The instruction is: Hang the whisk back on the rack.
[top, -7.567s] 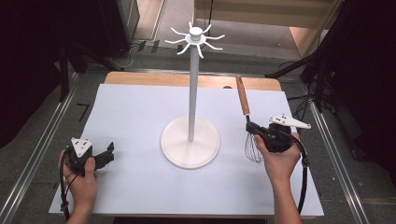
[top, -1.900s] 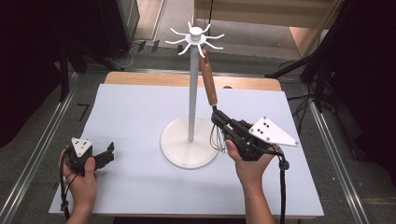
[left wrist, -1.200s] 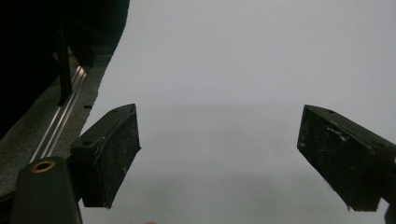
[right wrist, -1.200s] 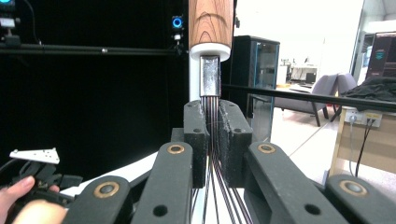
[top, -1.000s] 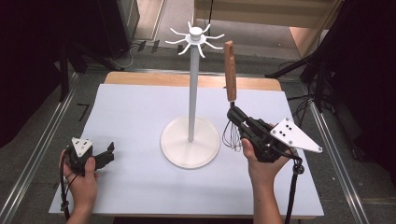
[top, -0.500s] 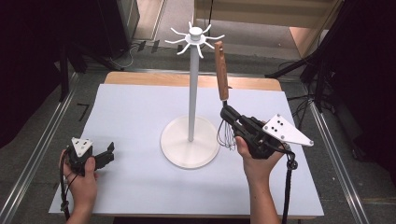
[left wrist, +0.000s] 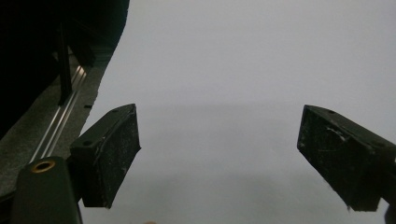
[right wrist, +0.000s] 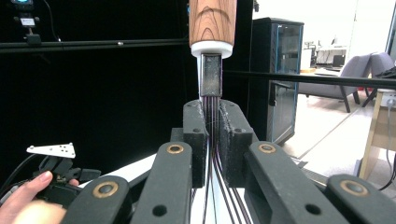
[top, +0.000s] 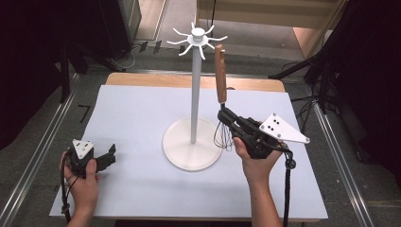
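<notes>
Since the earlier frame the whisk has swung upright, nearer the white rack with its round base and hooks. On the pale desk, right tool clamps its wires below the wooden handle; left tool rests unclenched.

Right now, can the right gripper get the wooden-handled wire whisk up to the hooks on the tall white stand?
Probably yes. The right gripper clamps the wooden-handled wire whisk upright, its handle tip already beside the white stand's hooks, with nothing visible between them.
</notes>
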The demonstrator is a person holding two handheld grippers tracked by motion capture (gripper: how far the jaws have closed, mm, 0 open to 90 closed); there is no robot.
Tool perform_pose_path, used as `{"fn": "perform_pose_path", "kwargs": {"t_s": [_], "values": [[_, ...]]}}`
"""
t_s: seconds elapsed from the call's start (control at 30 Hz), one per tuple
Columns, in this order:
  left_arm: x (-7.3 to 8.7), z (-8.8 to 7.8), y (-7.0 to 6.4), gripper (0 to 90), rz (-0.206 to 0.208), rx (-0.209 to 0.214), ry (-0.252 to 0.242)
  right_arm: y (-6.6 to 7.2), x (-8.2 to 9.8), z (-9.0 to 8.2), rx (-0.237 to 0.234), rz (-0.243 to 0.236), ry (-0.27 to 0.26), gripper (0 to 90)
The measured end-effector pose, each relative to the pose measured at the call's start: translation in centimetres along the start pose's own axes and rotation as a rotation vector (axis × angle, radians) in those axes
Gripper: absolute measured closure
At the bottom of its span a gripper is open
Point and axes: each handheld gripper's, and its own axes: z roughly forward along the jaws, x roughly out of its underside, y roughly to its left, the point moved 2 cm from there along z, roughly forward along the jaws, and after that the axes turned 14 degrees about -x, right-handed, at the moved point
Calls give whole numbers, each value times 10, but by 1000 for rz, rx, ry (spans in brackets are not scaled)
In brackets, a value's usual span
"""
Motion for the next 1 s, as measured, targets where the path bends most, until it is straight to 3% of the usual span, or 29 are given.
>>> {"fn": "perform_pose_path", "kwargs": {"t_s": [0.33,0.43,0.63,0.9,1.0], "values": [[0,0,0,139,-2,4,0,-6,3,0,4,0,-6,811],[0,0,0,139,-2,4,0,-7,5,1,17,8,11,751],[0,0,0,139,-1,4,0,-9,11,1,27,6,36,720],[0,0,0,139,-2,4,0,-14,19,-7,66,13,65,589],[0,0,0,139,-1,4,0,-19,23,-12,104,7,76,508]]}}
